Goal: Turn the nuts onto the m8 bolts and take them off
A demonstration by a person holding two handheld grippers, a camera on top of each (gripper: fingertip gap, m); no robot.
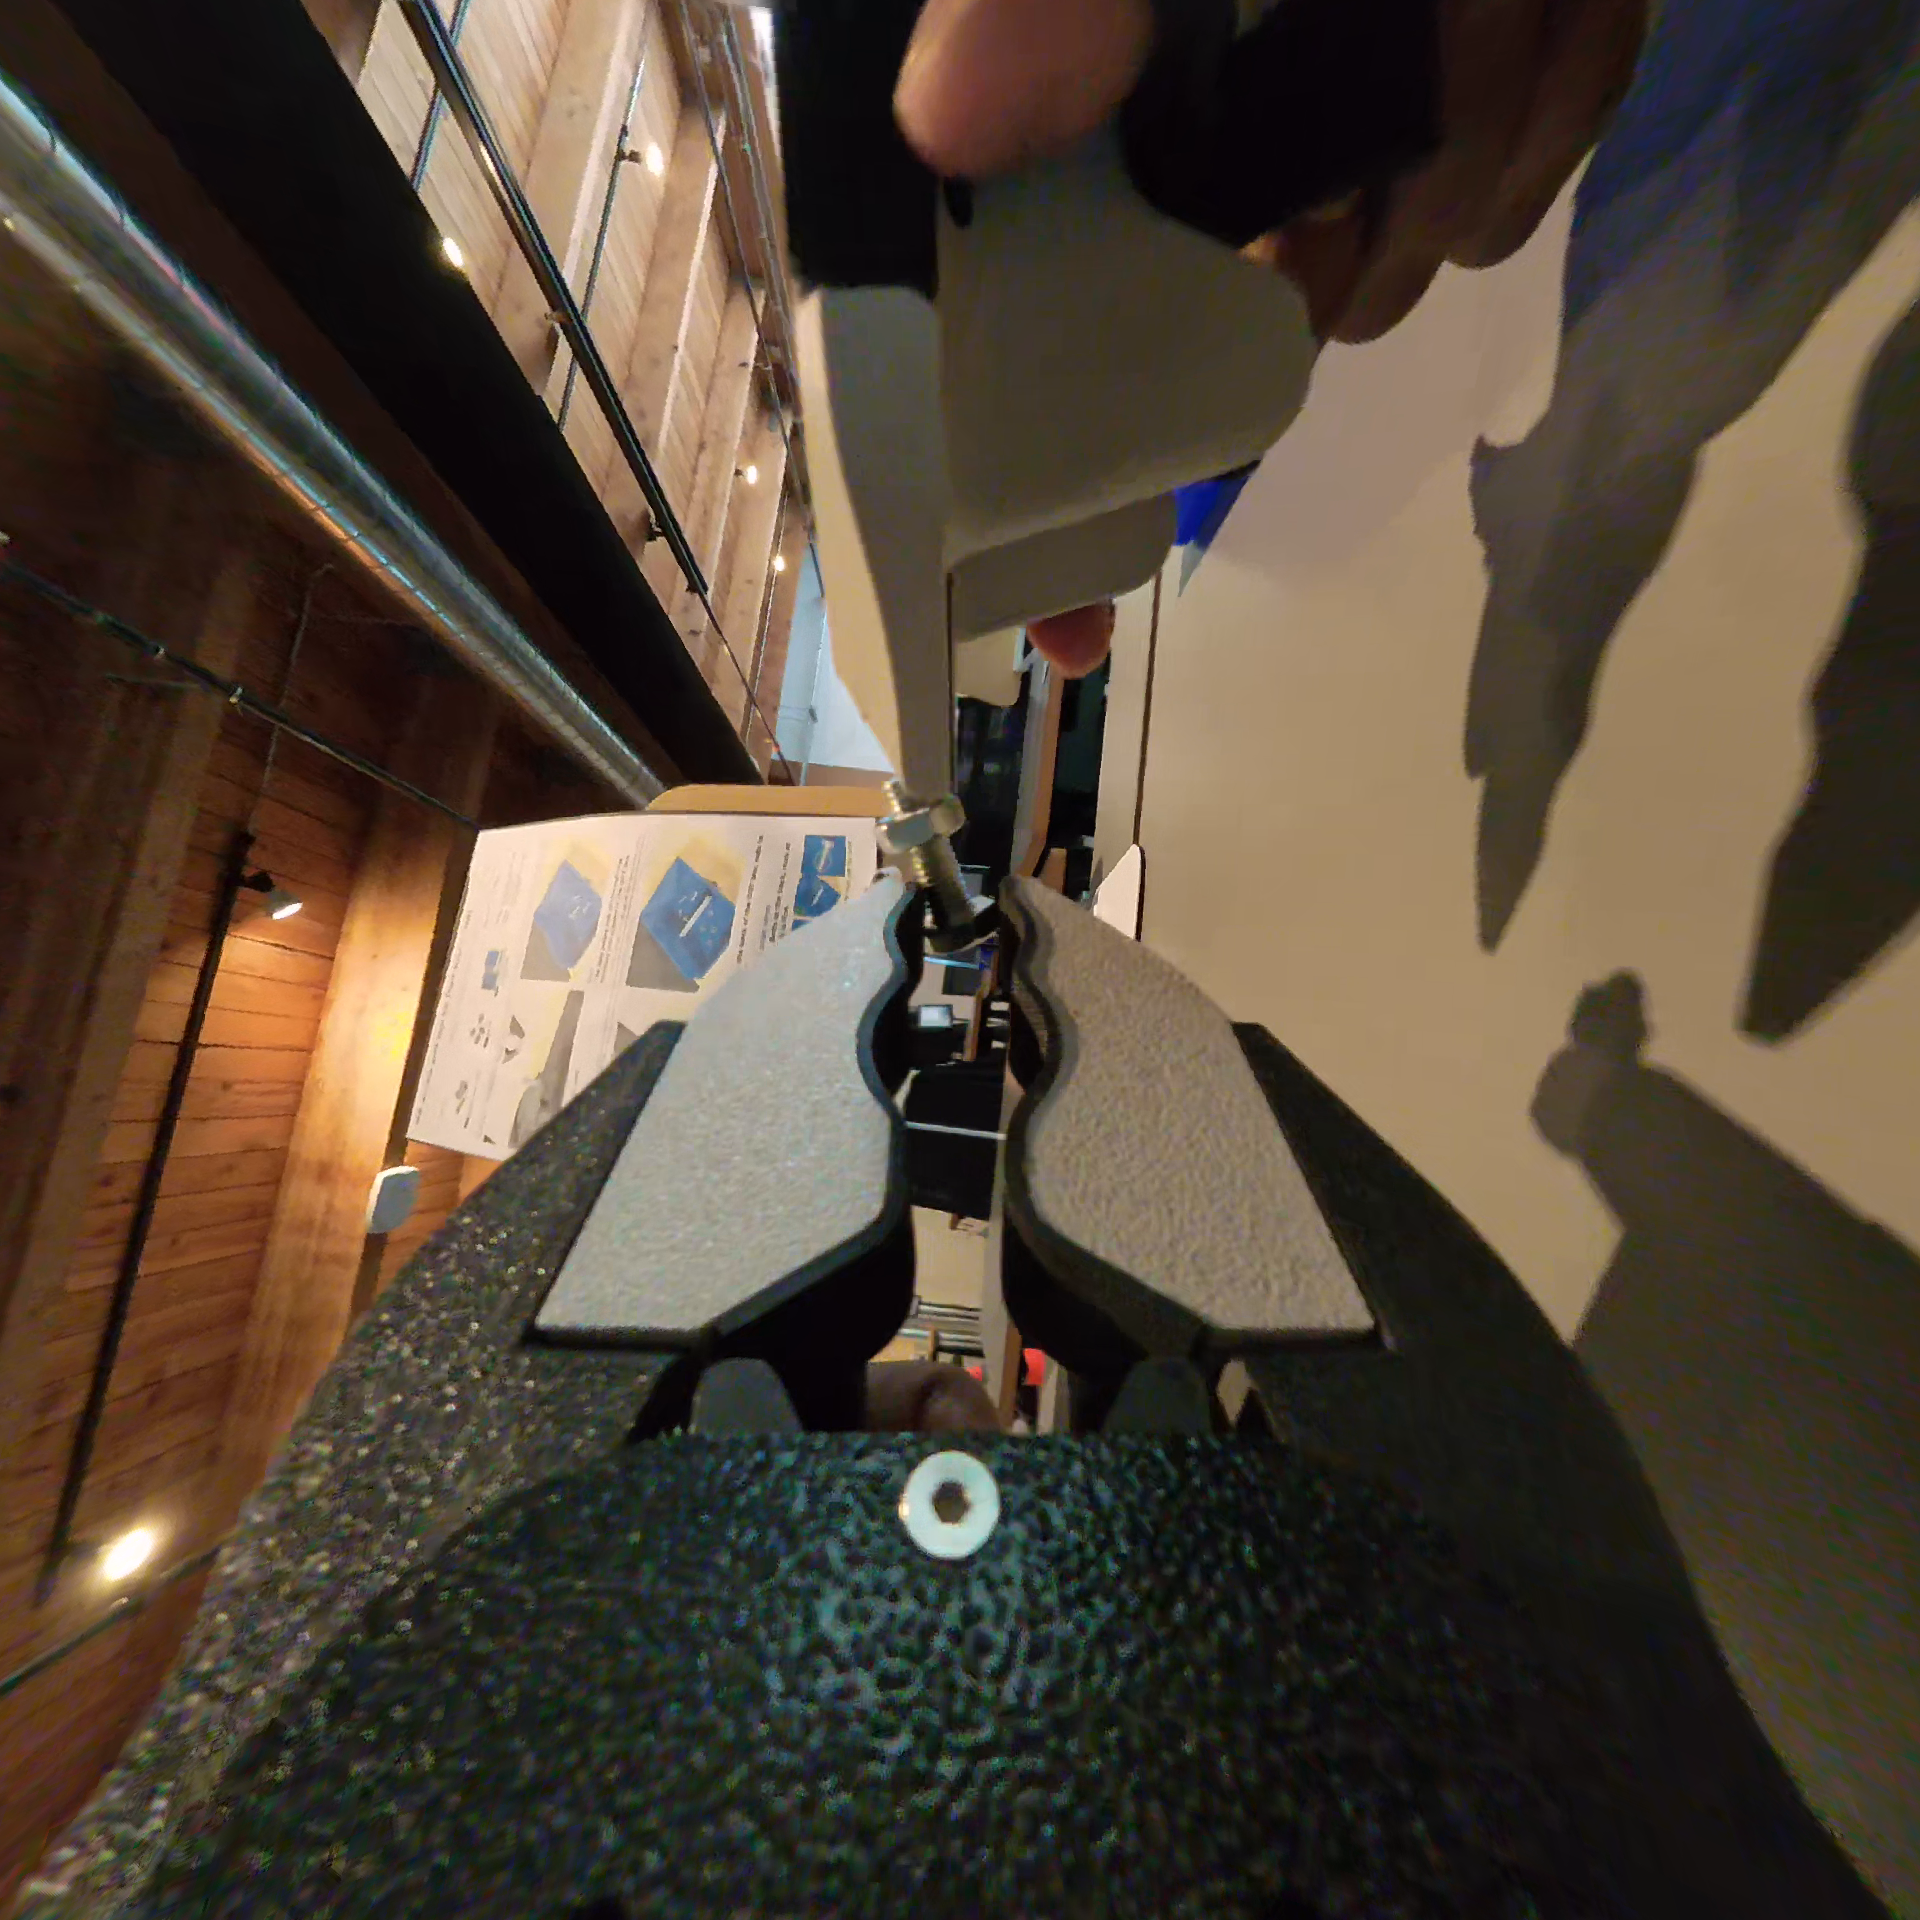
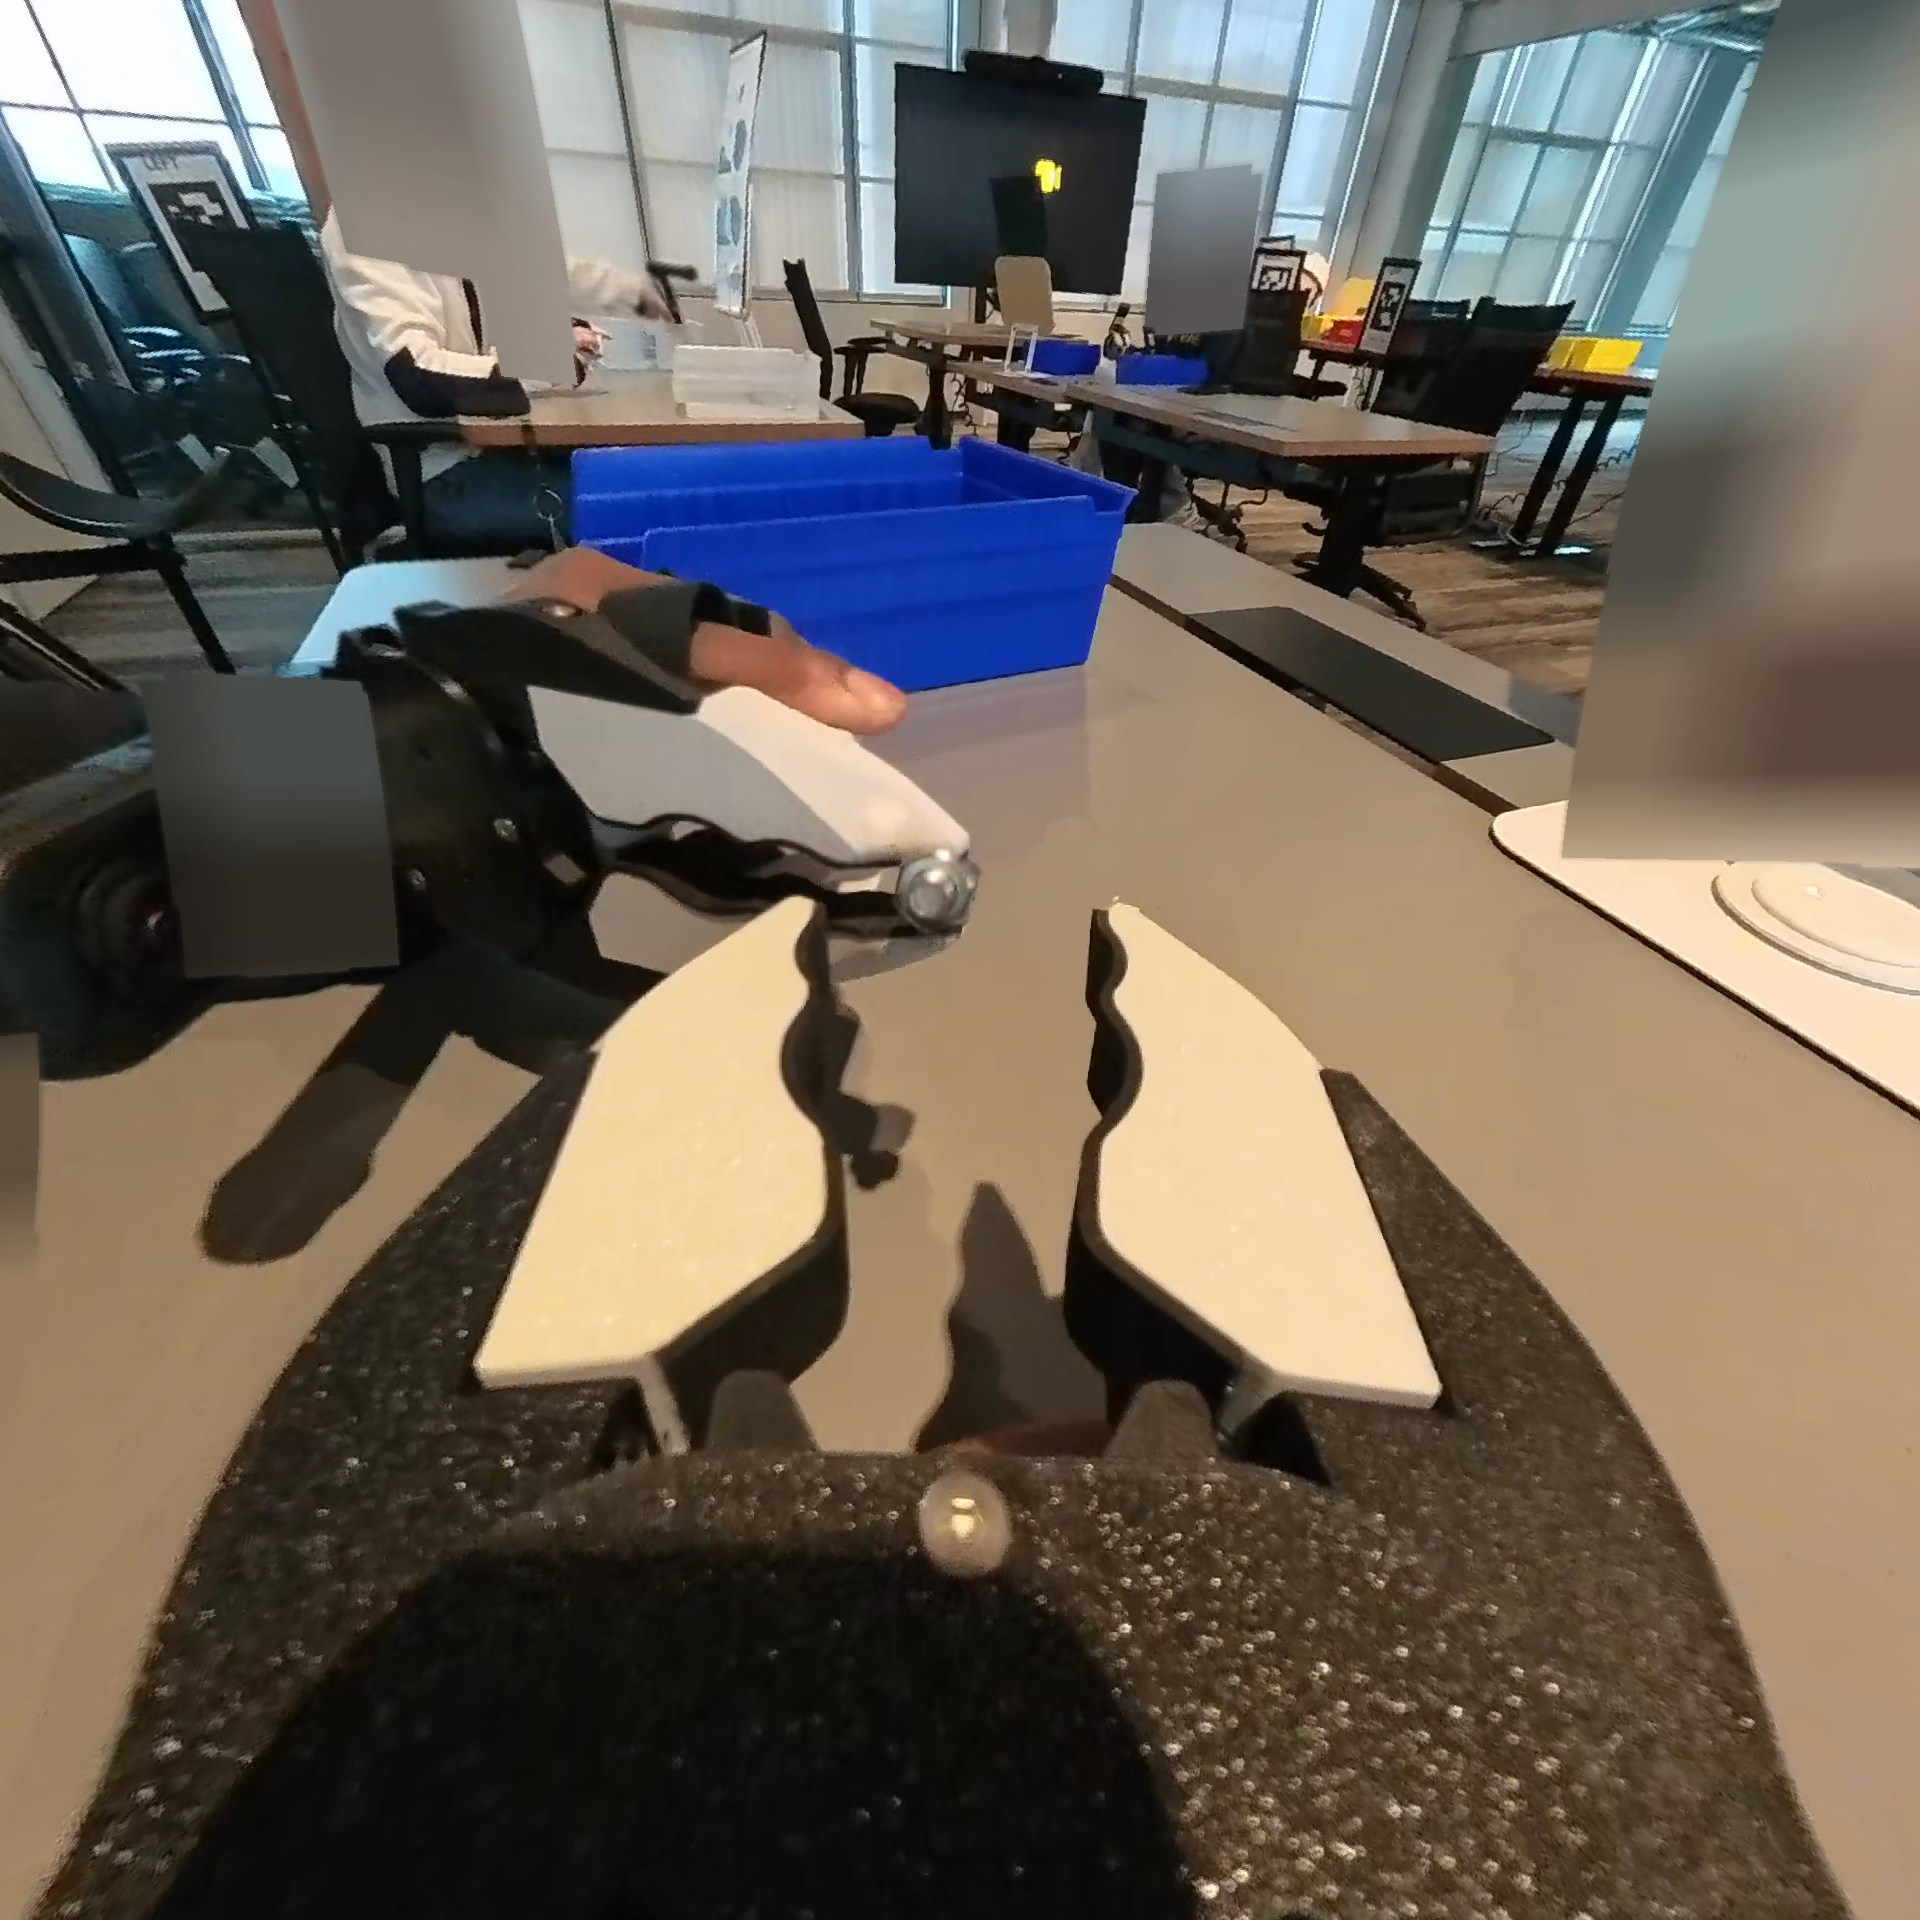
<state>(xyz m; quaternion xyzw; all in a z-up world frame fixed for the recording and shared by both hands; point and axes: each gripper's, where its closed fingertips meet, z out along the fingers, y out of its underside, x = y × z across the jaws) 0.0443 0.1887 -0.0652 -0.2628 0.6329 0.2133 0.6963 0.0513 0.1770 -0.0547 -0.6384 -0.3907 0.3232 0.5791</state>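
My left gripper point(image 1: 948, 902) is shut on the head end of a silver M8 bolt point(image 1: 940, 883) and holds it in the air above the grey table point(image 2: 1195, 883). A hex nut point(image 1: 920, 823) sits on the bolt's threaded shaft, beyond the fingertips. In the right wrist view the left gripper point(image 2: 914, 883) comes in from the left, with the bolt point(image 2: 938, 888) pointing end-on at the camera. My right gripper point(image 2: 956, 925) is open and empty, its tips just short of the bolt. In the left wrist view one of its white fingers point(image 1: 914, 675) reaches down to the nut.
A blue bin point(image 2: 862, 551) stands at the table's far side. A white monitor base point(image 2: 1766, 935) is at the right and a black mat point(image 2: 1361, 675) behind it. A person sits at another desk behind. A printed sheet point(image 1: 644, 935) stands near the wooden wall. The tips of both grippers are at nearly the same place. Left tips and right tips are each some 35 cm from the white monitor base point(image 2: 1766, 935).
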